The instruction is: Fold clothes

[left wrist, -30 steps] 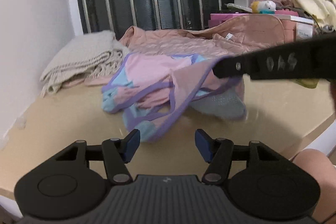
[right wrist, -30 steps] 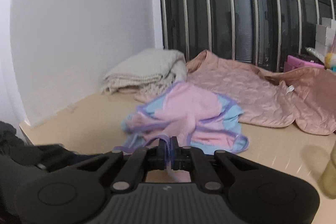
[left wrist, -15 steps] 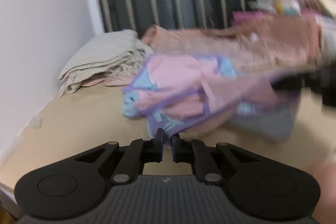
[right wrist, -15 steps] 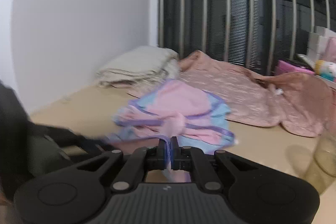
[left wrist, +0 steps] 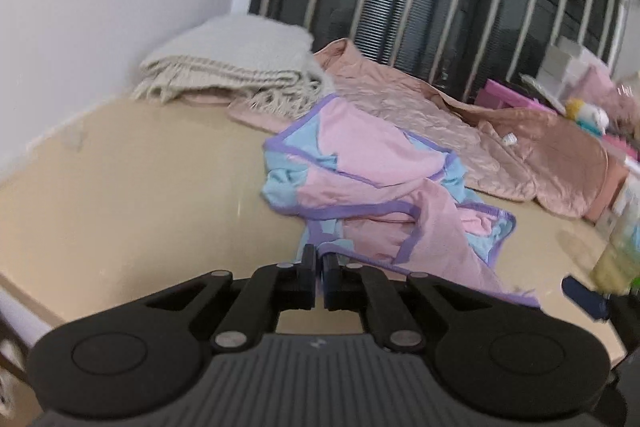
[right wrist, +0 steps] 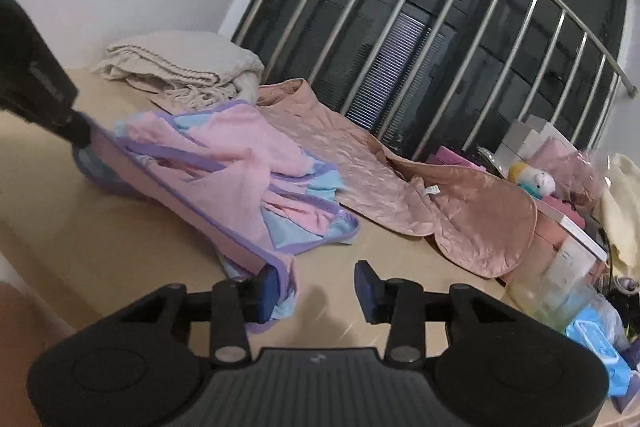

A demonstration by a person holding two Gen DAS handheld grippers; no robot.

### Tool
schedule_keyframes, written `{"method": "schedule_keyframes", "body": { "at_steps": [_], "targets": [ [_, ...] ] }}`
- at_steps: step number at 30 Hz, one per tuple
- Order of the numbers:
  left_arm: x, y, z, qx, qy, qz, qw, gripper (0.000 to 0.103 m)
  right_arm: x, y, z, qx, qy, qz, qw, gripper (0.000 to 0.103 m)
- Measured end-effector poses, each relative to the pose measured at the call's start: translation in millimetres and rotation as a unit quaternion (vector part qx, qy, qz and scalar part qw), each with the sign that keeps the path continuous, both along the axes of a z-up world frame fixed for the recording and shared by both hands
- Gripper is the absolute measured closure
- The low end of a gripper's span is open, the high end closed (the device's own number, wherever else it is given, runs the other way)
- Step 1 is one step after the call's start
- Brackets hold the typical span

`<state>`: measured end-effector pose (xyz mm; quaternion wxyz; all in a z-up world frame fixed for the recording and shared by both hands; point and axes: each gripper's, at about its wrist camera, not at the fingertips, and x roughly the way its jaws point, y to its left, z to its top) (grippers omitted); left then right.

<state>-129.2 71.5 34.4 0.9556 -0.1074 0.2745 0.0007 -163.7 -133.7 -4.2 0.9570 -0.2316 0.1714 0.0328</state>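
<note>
Left wrist view showing left gripper [left wrist: 319, 263] clamping the purple hem of the pink-and-blue garment [left wrist: 376, 187] lying crumpled on the beige table [left wrist: 140, 187]; right gripper [right wrist: 316, 291] just opening, releasing cloth. Advising keeping tension, regrasping the opposite hem.

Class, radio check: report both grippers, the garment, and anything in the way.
Left gripper shut on pink garment hem. Right gripper just opened, nothing between the jaws. Garment crumpled on table. Quilted jacket touches its far edge.
</note>
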Motion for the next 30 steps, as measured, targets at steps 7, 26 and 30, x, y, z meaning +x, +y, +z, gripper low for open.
{"method": "schedule_keyframes", "body": {
  "at_steps": [7, 26, 30],
  "targets": [
    [-16, 11, 36, 0.001, -0.053, 0.031, 0.9981, 0.101, -20, 17, 3, -0.093, -0.054, 0.023, 0.994, 0.057],
    [-12, -8, -1, 0.069, -0.001, 0.015, 0.9975, 0.101, -5, -12, -5, -0.033, 0.023, 0.051, 0.998, 0.062],
    [-24, -3, 2, 0.067, -0.008, 0.008, 0.9977, 0.101, -10, 0, -4, -0.056, 0.000, 0.050, 0.997, 0.062]
  ]
}}
